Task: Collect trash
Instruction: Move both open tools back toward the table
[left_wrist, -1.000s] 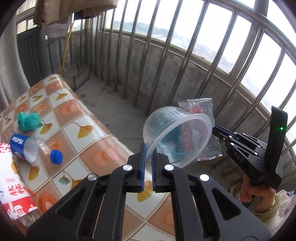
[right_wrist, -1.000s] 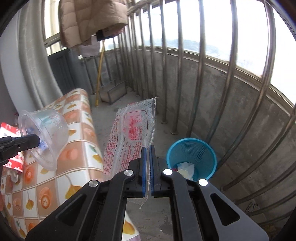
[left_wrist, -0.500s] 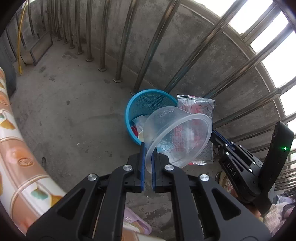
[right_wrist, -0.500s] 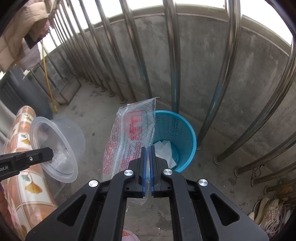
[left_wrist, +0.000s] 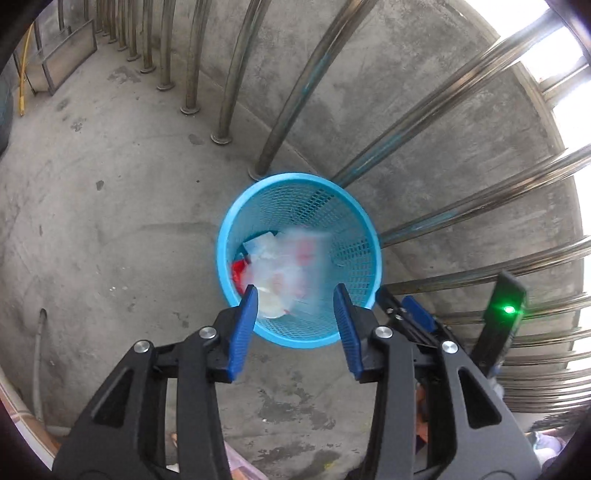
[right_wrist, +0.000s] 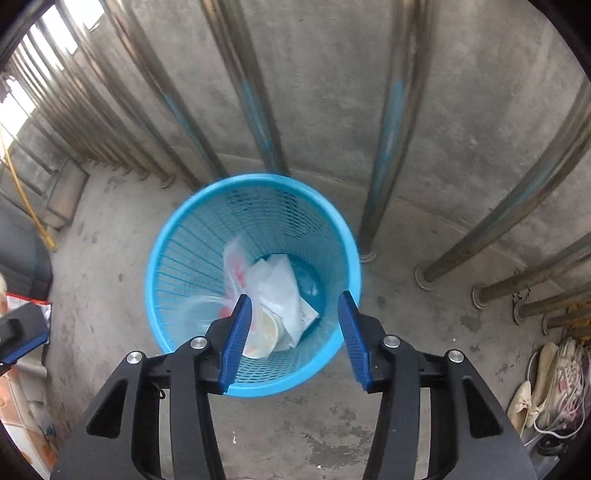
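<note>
From my left wrist camera, the left claw (left_wrist: 295, 301) hangs over the blue basket (left_wrist: 354, 221), its jaws having just been opening, nothing between them. A blurred clear wrapper (left_wrist: 301, 254) with red print lies inside the basket among other trash. The right claw (left_wrist: 410, 314) shows just beside it.

From my right wrist camera, the right claw (right_wrist: 295, 306) is likewise spread, having just been opening, empty, above the same basket (right_wrist: 184, 258). The wrapper (right_wrist: 236, 269) and a clear cup (right_wrist: 201, 312) sit inside, blurred, on white paper (right_wrist: 284, 291). Shoes (right_wrist: 546, 384) lie by the railing (right_wrist: 391, 110).
</note>
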